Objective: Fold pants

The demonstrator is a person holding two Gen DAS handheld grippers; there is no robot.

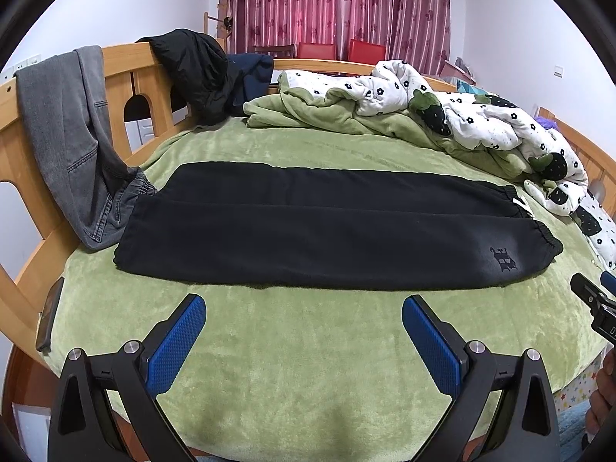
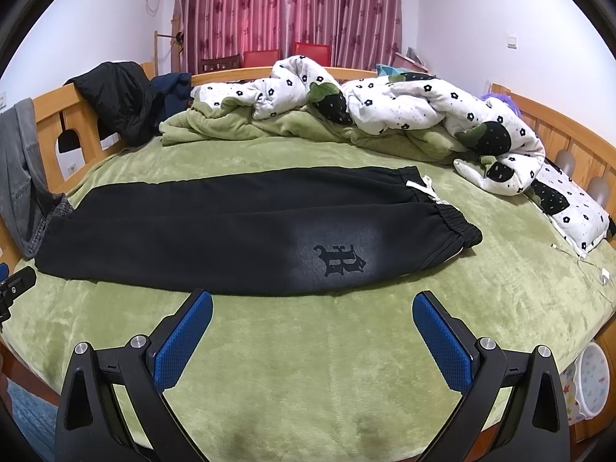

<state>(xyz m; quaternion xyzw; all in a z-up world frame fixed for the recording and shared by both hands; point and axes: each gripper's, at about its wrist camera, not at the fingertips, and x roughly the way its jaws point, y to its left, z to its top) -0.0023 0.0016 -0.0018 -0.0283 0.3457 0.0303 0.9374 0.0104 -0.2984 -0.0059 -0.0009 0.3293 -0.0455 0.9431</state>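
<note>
Right wrist view shows black sweatpants (image 2: 231, 231) lying flat, legs together, across the green bed blanket (image 2: 308, 365); soft, limp and likely to sag, best pinched at elastic waistband (image 2: 458, 227) and cuffs, both grippers (image 2: 312, 331) (image 1: 304, 331) released, empty.

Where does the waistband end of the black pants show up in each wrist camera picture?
Left wrist: the waistband of the black pants sits far right, mid-height, near the patterned quilt.
Right wrist: the waistband sits right of centre, mid-height, its white drawstring plain.
Shared landmark: the printed emblem beside the waistband.
</note>
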